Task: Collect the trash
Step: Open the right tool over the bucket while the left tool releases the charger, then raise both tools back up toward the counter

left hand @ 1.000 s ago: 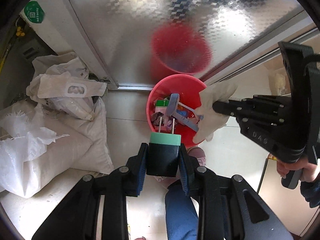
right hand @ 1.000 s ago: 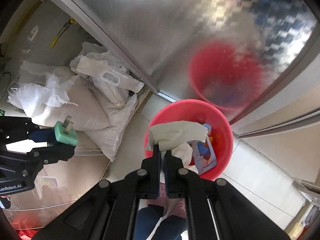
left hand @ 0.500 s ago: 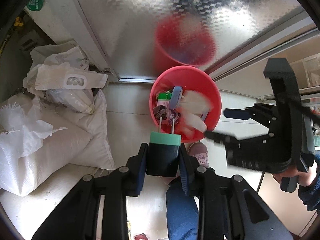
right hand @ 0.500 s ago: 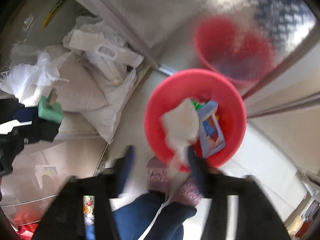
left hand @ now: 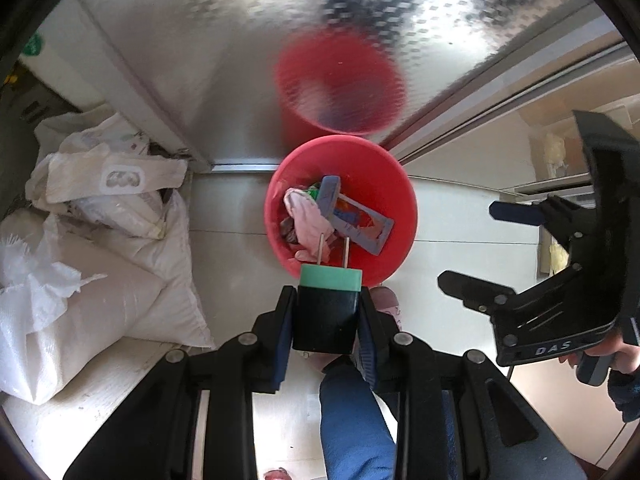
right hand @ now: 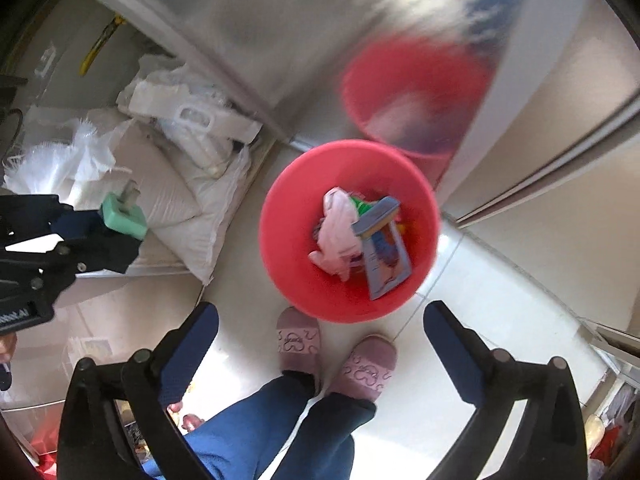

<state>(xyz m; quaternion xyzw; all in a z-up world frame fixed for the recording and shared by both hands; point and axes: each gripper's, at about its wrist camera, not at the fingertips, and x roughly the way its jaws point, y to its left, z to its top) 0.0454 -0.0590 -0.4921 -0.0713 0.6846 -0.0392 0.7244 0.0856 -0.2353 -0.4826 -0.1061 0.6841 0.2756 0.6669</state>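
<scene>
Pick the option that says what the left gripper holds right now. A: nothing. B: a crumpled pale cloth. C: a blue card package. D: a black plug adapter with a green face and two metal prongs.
D: the left gripper is clamped on the plug adapter, prongs pointing at the red bucket, where the cloth and blue package already lie.

Open air above the red bucket [right hand: 280,264]; white sacks [right hand: 188,216] crowd one side; a steel door [right hand: 304,32] stands just behind.

Black gripper frames, silver screws, blue-padded fingers [right hand: 192,344]; blue trousers [right hand: 280,432], mauve slippers [right hand: 298,340].
</scene>
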